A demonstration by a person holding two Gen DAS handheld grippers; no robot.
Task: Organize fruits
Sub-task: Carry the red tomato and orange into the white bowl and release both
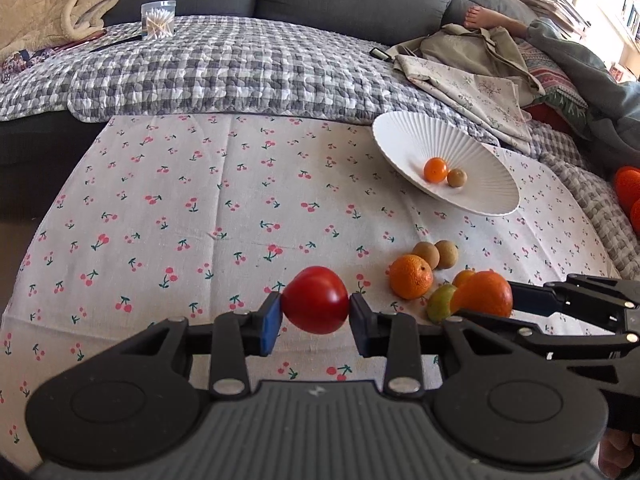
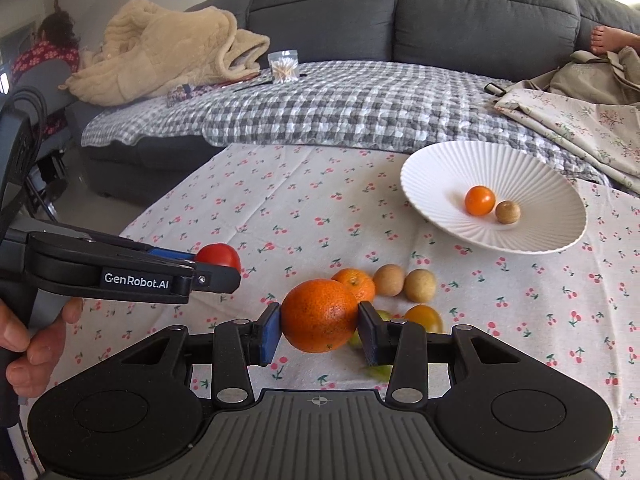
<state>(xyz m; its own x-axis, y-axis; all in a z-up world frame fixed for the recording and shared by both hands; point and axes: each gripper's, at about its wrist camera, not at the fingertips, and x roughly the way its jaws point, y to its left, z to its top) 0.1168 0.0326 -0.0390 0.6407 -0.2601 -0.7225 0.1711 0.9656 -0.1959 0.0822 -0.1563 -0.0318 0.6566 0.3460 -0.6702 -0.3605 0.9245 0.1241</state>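
My left gripper (image 1: 315, 316) is shut on a red tomato (image 1: 315, 300), held just above the cherry-print cloth (image 1: 200, 220). My right gripper (image 2: 319, 330) is shut on a large orange mandarin (image 2: 319, 315); it also shows in the left wrist view (image 1: 486, 294). On the cloth lie another mandarin (image 2: 355, 282), two brown longans (image 2: 389, 279) (image 2: 419, 285), a small orange tomato (image 2: 424, 317) and a green fruit (image 1: 440, 302). A white ribbed plate (image 2: 528, 240) at the far right holds a small orange tomato (image 2: 479, 200) and a longan (image 2: 507, 212).
Behind the table is a grey sofa with a checked quilt (image 2: 340, 108), a beige blanket (image 2: 168, 52), a cotton-swab box (image 2: 283, 66) and floral cloths (image 2: 580, 120). A person's bare foot (image 2: 604, 38) rests at the far right.
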